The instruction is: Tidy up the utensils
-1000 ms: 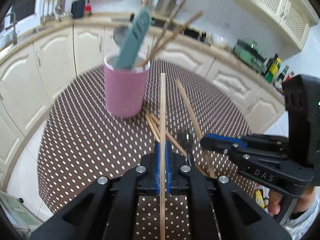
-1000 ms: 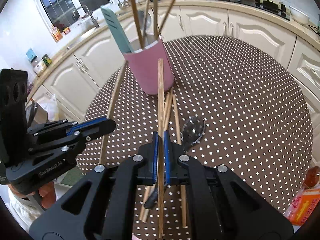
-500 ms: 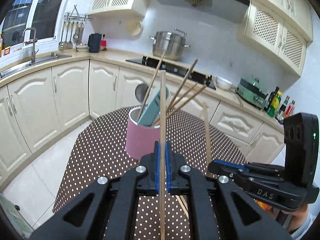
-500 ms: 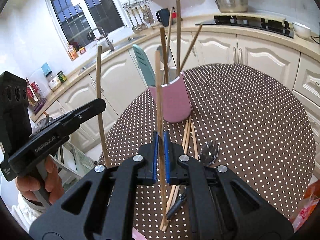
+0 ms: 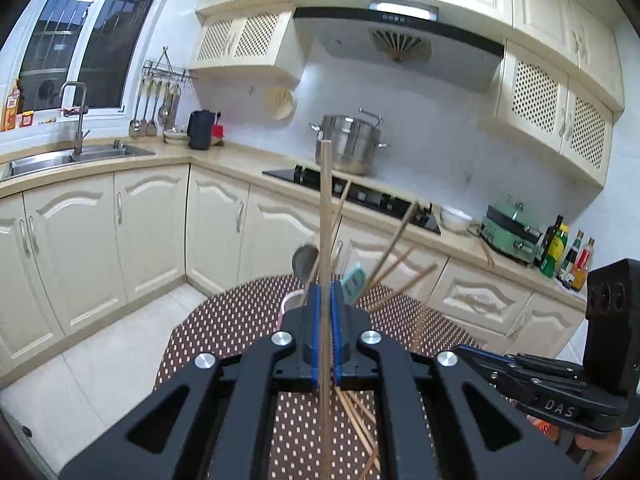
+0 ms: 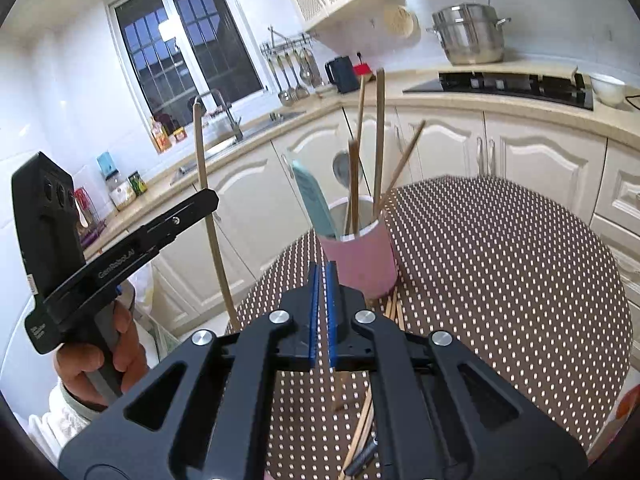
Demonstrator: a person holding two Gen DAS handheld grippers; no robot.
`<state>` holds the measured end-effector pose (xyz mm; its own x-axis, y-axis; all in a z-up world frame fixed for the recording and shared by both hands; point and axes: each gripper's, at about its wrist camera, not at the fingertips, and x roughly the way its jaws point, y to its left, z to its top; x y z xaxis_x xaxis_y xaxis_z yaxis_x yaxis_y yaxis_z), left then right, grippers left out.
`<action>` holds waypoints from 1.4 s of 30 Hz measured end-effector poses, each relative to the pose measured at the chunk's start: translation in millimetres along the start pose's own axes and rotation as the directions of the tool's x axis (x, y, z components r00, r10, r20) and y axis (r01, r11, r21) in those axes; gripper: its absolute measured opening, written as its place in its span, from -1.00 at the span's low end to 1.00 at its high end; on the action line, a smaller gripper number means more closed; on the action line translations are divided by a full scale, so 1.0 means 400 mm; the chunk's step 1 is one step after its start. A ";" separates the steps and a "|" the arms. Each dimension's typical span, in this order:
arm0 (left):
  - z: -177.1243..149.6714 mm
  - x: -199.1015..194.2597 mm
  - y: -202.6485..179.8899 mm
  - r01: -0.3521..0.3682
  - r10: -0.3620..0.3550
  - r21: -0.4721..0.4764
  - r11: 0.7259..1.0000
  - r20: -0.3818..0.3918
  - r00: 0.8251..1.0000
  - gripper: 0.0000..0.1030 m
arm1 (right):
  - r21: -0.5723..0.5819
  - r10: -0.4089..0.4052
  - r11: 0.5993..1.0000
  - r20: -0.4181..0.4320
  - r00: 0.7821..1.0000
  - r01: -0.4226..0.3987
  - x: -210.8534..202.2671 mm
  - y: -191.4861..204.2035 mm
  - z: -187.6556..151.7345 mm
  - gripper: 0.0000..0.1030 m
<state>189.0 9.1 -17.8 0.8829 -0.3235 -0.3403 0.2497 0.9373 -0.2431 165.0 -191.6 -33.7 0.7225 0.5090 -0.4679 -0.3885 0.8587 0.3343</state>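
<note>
The cup (image 6: 360,258) stands on the table (image 6: 500,264), with chopsticks (image 6: 378,140), a spoon (image 6: 343,170) and a spatula (image 6: 314,200) in it. More chopsticks (image 6: 394,310) lie on the table just before it. Behind the table, a pot (image 6: 470,34) sits on the stove (image 6: 500,82).

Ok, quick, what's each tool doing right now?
Left tool: closed on a chopstick, held upright.
Right tool: slightly open, a narrow gap between its pads; it seems to hold nothing.
</note>
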 end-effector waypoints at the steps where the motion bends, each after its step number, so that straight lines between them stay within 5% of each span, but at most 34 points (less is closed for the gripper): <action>1: 0.006 0.006 0.002 -0.004 0.004 -0.001 1.000 0.000 1.000 -0.90 | -0.004 -0.001 1.000 -0.004 1.000 0.001 0.004 0.002 0.006 -0.93; 7: -0.008 0.048 0.016 -0.015 0.015 -0.011 1.000 -0.052 0.999 -0.90 | 0.035 -0.103 0.994 -0.091 0.991 0.106 0.080 -0.057 0.001 -0.92; 14: -0.024 0.102 0.062 -0.041 0.037 -0.043 0.998 -0.091 0.995 -0.90 | 0.151 -0.217 0.949 -0.323 0.921 0.276 0.235 -0.184 -0.035 -0.91; 19: -0.017 0.128 0.087 -0.059 0.055 -0.048 0.997 -0.081 0.995 -0.90 | 0.163 -0.243 0.932 -0.380 0.893 0.323 0.322 -0.204 -0.031 -0.87; 24: -0.010 0.151 0.123 -0.077 0.071 -0.066 0.995 -0.086 0.994 -0.90 | 0.148 -0.296 0.913 -0.401 0.867 0.380 0.381 -0.208 -0.021 -0.21; 27: -0.009 0.161 0.137 -0.079 0.073 -0.072 0.994 -0.090 0.993 -0.90 | 0.128 -0.319 0.905 -0.430 0.845 0.406 0.417 -0.217 -0.027 -0.22; 32: -0.009 0.176 0.140 -0.068 0.061 -0.078 0.995 -0.097 0.993 -0.90 | 0.040 -0.373 0.900 -0.446 0.814 0.434 0.474 -0.216 -0.050 -0.62; 34: -0.007 0.177 0.140 -0.057 0.049 -0.079 0.995 -0.097 0.994 -0.90 | 0.055 -0.357 0.905 -0.437 0.825 0.421 0.475 -0.212 -0.052 -0.76; 36: -0.003 0.174 0.136 -0.050 0.042 -0.076 0.996 -0.093 0.995 -0.90 | 0.102 -0.316 0.918 -0.396 0.862 0.383 0.448 -0.219 -0.047 -0.87; 42: 0.019 0.152 0.124 -0.023 0.019 -0.062 0.998 -0.061 0.998 -0.90 | 0.189 -0.261 0.937 -0.185 0.947 0.295 0.314 -0.210 -0.006 -0.88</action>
<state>258.1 36.9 -43.4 0.8618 -0.3127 -0.3993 0.2042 0.9346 -0.2913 286.9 -199.5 -122.3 0.6804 0.2689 -0.6818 -0.0428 0.9432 0.3293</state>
